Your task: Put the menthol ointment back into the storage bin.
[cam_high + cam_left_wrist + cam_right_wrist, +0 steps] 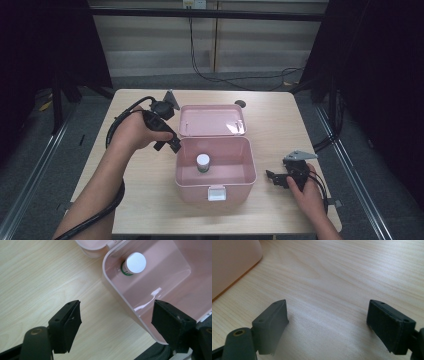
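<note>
No readable writing anywhere; the bottle has a plain white cap w/ a green band under it, label not legible. It stands upright inside the pink box, near the back wall, left of center in the high view. The box sits mid-table w/ its lid thrown open and lying back behind it; a white latch shows on the front wall.

Left tongs hover at the box's back left corner, just beside the rim, jaws wide apart, holding nothing. In the left gripper view 1 jaw is over the bare wood, the other over the box's rim, w/ the bottle beyond.

Right tongs rest low on the table to the right of the box, apart from it, jaws wide, empty.

Table is light wood grain. Dark round spot near the far edge. Grey floor around, black cables trailing behind, pale wall panels, dark curtains at both sides.
</note>
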The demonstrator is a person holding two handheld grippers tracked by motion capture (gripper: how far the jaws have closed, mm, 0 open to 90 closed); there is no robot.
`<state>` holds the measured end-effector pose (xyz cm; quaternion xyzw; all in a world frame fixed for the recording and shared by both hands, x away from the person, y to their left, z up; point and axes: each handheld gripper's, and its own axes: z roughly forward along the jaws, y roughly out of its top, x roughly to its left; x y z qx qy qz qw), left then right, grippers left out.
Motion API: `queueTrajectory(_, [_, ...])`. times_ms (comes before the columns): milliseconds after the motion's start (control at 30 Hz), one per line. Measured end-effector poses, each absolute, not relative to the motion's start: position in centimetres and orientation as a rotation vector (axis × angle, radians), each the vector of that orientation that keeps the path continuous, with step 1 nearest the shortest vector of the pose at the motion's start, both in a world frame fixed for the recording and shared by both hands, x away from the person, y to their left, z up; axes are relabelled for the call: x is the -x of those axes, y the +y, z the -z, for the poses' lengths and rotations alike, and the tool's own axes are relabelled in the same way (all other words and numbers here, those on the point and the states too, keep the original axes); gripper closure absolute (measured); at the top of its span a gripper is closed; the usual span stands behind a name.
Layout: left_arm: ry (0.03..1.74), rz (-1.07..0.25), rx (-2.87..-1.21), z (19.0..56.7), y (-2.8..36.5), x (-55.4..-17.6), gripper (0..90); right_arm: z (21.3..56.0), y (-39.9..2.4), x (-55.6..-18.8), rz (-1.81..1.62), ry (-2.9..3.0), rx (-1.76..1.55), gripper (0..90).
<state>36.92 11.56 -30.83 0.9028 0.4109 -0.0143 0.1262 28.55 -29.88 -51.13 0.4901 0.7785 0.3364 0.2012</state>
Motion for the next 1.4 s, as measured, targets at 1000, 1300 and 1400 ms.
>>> queueTrajectory(1000, [1.227, 0.056, -2.571, 34.8, 17.2, -35.5, 22.9, 51.1, -29.8, -28.5, -0.941, 2.173, -1.375, 16.8])
queueTrajectory(1300, [1.232, 0.099, -2.53, 36.9, 18.6, -34.8, 22.8, 51.1, -29.9, -28.5, -0.94, 2.175, -1.371, 16.8])
queueTrajectory(1400, [1.249, 0.104, -2.515, 37.6, 19.0, -34.7, 22.8, 51.1, -29.9, -28.5, -0.94, 2.175, -1.373, 16.8])
